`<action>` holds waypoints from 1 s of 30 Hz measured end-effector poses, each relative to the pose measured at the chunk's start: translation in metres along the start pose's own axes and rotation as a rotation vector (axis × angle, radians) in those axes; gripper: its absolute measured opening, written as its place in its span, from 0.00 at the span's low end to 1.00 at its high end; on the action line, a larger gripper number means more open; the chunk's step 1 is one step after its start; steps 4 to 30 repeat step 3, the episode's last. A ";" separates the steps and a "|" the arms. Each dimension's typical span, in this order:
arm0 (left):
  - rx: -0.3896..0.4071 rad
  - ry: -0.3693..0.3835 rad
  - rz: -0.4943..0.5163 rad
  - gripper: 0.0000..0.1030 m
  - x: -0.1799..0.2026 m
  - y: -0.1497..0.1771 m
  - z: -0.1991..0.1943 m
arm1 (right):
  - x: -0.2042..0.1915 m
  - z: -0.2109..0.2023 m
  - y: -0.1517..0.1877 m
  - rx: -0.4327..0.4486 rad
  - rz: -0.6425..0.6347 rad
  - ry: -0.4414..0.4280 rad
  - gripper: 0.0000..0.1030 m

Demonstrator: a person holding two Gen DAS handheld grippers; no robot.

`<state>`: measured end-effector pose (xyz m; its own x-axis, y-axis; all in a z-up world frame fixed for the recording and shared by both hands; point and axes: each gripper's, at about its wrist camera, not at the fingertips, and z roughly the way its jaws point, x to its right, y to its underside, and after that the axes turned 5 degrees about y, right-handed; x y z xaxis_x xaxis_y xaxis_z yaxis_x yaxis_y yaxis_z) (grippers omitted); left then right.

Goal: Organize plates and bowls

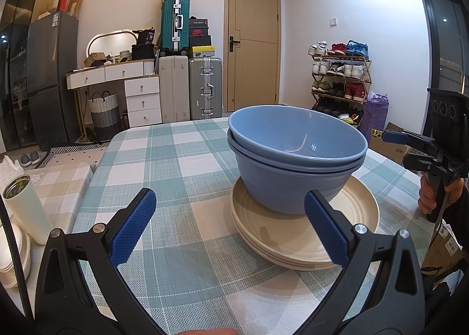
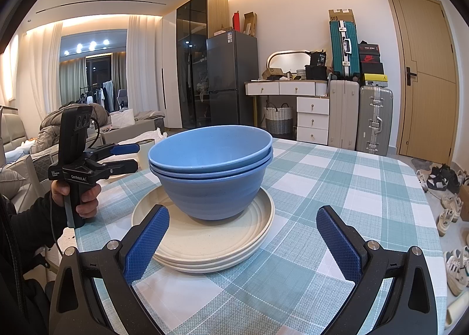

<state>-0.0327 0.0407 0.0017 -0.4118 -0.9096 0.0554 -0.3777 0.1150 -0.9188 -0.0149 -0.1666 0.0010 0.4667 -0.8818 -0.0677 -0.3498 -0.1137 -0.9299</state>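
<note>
While the left gripper (image 1: 230, 228) hangs wide open and empty, the nested blue bowls (image 1: 296, 156) sit on stacked cream plates (image 1: 299, 232) on the checked tablecloth (image 1: 176, 159). Right wrist view: right gripper (image 2: 242, 242) gapes empty too, plates just ahead.

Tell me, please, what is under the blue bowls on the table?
The nested blue bowls stand on a stack of cream plates, which lies on the checked tablecloth. The plates' centre is covered by the bowls, so anything there cannot be seen.
</note>
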 end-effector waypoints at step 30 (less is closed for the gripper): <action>0.000 0.002 0.001 0.98 -0.001 0.000 0.001 | 0.000 0.000 0.000 0.000 0.000 0.001 0.99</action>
